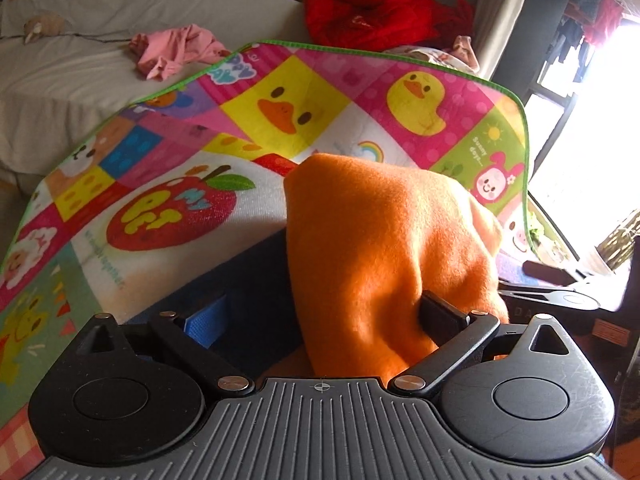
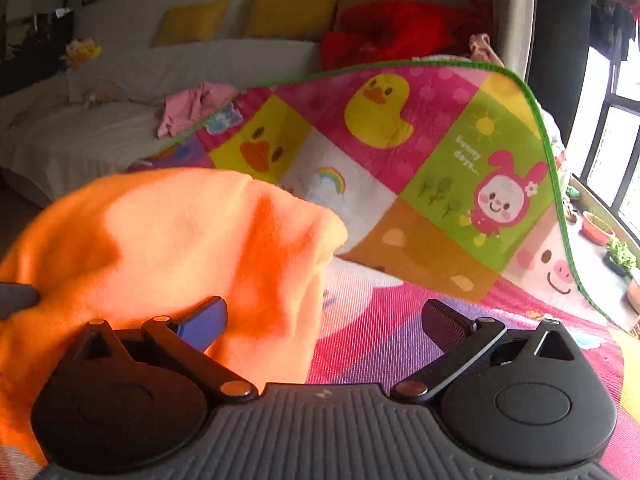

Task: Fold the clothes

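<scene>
An orange fleece garment [image 1: 384, 248] lies bunched on a colourful cartoon play mat [image 1: 168, 184]. My left gripper [image 1: 320, 312] is open; the orange cloth lies between its fingers and against the right finger [image 1: 440, 312]. In the right wrist view the same orange garment [image 2: 168, 240] covers the left side and drapes over my left finger [image 2: 204, 320]. My right gripper [image 2: 324, 320] is open, with the mat [image 2: 380, 340] showing between its fingers. The mat's far part, edged in green, stands raised behind the garment in both views [image 2: 440, 152].
A grey sofa [image 1: 100, 60] stands behind the mat, with a pink garment [image 1: 176, 50], yellow cushions [image 2: 292, 14] and a red cushion [image 1: 368, 10] on it. Windows [image 2: 616, 140] and potted plants [image 2: 620, 256] lie to the right. A dark object [image 1: 552, 276] sits at the mat's right edge.
</scene>
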### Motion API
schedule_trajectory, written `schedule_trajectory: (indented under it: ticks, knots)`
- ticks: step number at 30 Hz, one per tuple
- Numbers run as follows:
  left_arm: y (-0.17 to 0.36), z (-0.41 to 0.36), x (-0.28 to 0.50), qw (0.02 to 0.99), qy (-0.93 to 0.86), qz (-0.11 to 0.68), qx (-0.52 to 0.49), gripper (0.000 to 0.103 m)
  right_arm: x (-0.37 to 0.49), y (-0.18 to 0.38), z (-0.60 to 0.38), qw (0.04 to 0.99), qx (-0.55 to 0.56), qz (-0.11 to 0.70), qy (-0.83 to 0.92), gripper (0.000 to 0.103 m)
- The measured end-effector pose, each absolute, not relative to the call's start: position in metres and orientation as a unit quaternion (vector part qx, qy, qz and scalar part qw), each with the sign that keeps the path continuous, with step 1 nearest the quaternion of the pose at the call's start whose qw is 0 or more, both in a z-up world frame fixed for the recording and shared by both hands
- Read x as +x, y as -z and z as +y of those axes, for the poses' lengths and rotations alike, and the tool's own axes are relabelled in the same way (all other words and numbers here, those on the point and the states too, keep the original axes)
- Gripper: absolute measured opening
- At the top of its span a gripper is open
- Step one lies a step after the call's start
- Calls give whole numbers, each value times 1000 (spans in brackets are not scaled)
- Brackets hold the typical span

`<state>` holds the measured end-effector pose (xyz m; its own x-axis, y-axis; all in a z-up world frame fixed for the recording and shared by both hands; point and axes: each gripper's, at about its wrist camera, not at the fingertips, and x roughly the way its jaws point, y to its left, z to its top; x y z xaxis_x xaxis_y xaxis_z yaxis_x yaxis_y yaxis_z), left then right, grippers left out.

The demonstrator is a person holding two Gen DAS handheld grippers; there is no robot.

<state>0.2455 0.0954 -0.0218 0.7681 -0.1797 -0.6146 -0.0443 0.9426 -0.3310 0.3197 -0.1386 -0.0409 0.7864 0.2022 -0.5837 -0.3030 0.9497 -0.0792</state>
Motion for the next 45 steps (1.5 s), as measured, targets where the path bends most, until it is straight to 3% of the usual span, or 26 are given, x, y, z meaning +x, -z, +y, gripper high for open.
schedule_trajectory:
  ticks: [7,12,15,23,33,45]
  knots:
    - [8,99,225,930,41,325,-167,101,281,29,-166,942,-62,281,-173,103]
    - [16,93,214,929,33,337,-150,101,243,23,-167,924,-106,271,-248,103]
    - [23,92,217,924,23,348,-156,102,239,35,-151,924,-165,264,-225,103]
    - [28,89,217,928,2,344,-141,102,249,45,-133,931,-201,236,-194,103]
    - [30,81,207,937,-29,322,-132,103,236,47,-133,943,-183,233,-153,103]
    - [22,50,128,951,-63,288,-90,103,186,32,-170,953,-84,243,-162,103]
